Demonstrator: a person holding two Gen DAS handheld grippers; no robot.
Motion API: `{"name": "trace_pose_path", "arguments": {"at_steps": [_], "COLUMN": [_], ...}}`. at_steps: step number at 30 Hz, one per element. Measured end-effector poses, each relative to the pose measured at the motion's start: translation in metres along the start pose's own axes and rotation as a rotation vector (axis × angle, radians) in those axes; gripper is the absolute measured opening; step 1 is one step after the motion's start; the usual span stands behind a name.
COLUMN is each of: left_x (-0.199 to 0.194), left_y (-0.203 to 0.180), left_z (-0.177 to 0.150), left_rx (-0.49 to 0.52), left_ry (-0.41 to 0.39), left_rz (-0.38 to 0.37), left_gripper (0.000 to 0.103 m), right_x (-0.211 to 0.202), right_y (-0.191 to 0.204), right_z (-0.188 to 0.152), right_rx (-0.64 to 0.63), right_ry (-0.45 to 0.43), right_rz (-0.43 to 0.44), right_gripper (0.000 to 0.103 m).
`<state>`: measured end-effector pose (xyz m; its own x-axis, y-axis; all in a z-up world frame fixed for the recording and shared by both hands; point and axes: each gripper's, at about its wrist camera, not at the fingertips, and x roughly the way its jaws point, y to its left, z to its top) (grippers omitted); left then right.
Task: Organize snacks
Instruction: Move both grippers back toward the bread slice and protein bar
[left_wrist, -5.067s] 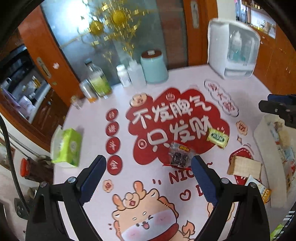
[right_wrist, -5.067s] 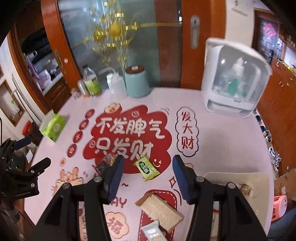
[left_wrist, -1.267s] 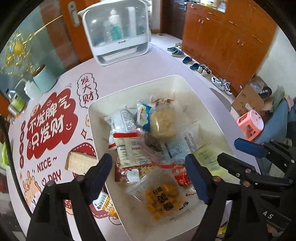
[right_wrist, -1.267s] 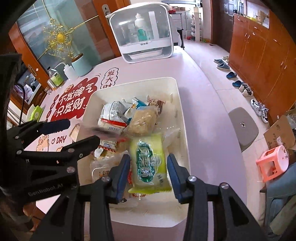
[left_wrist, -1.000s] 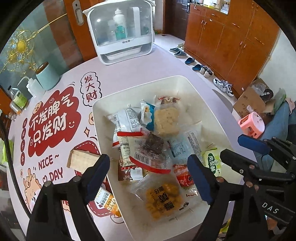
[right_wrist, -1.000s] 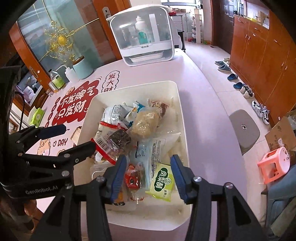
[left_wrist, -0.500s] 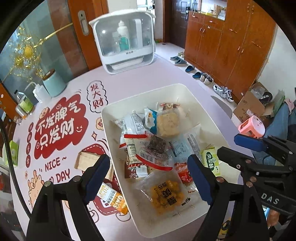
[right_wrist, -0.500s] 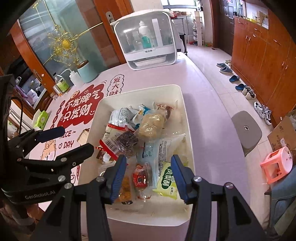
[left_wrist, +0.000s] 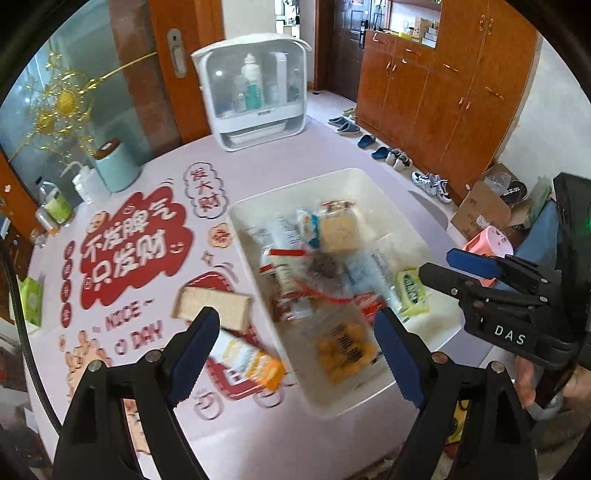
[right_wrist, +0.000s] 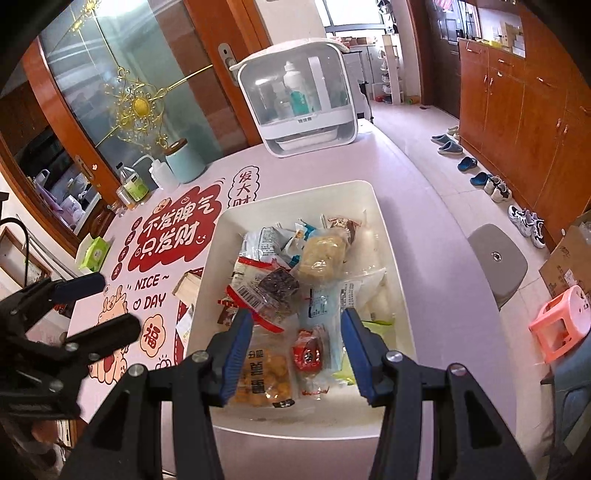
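Note:
A white bin (left_wrist: 295, 182) (right_wrist: 295, 192) stands on the pink table and holds several snack packets, among them a dark snack in clear wrap (right_wrist: 277, 286), a yellow-puff bag (left_wrist: 343, 350) and a green packet (left_wrist: 412, 291). My left gripper (left_wrist: 295, 347) hangs open above the bin's left rim, nothing between its fingers. Left of the bin, on the table, lie a wafer pack (left_wrist: 214, 306) and an orange-white packet (left_wrist: 247, 360). My right gripper (right_wrist: 299, 339) hovers open and empty over the bin's near end. The left gripper (right_wrist: 107, 306) also shows at the left edge of the right wrist view.
A white clear-front storage box (left_wrist: 255, 99) stands at the back of the table, with a teal canister (left_wrist: 114, 166) and bottles at the back left. A green tissue pack (left_wrist: 29, 299) lies far left. Beyond the table's right edge are a grey stool (right_wrist: 496, 258) and a pink stool (right_wrist: 561, 321).
The right gripper let the green packet fall into the bin and the dark snack now lies there too. Both grippers rose; the left swung left, bringing the wafer and orange packet into view.

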<state>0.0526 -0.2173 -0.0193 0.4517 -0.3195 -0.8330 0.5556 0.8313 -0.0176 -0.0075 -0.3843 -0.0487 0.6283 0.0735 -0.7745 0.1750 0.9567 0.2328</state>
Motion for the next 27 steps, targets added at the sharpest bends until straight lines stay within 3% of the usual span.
{"name": "trace_pose_path", "arguments": {"at_steps": [6,10,14,20,27], "left_x": [-0.04,-0.06,-0.07,-0.054,0.028], "left_y": [0.046,0.086,0.123,0.18,0.196], "left_z": [-0.002,0.001,0.005,0.017,0.026], "left_rx": [0.082,0.212,0.365,0.597,0.821], "left_ry": [-0.046,-0.048,-0.061,-0.04,0.072], "left_rz": [0.087,0.129,0.14,0.058,-0.091], "left_gripper": [0.085,0.085,0.085,0.085,0.085], "right_x": [0.002,0.002,0.003,0.015,0.056], "right_y": [0.033,0.062,0.093,0.154,0.209], "right_z": [-0.014,-0.021,-0.03,-0.047,-0.07], "right_rx": [-0.022,-0.029,0.005,0.105,0.13], "right_ry": [-0.001,-0.009,-0.027,-0.043,-0.04], "right_rz": [0.021,0.018,-0.001,-0.041,-0.07], "right_gripper": [0.051,0.052,0.06,0.061,0.062]}}
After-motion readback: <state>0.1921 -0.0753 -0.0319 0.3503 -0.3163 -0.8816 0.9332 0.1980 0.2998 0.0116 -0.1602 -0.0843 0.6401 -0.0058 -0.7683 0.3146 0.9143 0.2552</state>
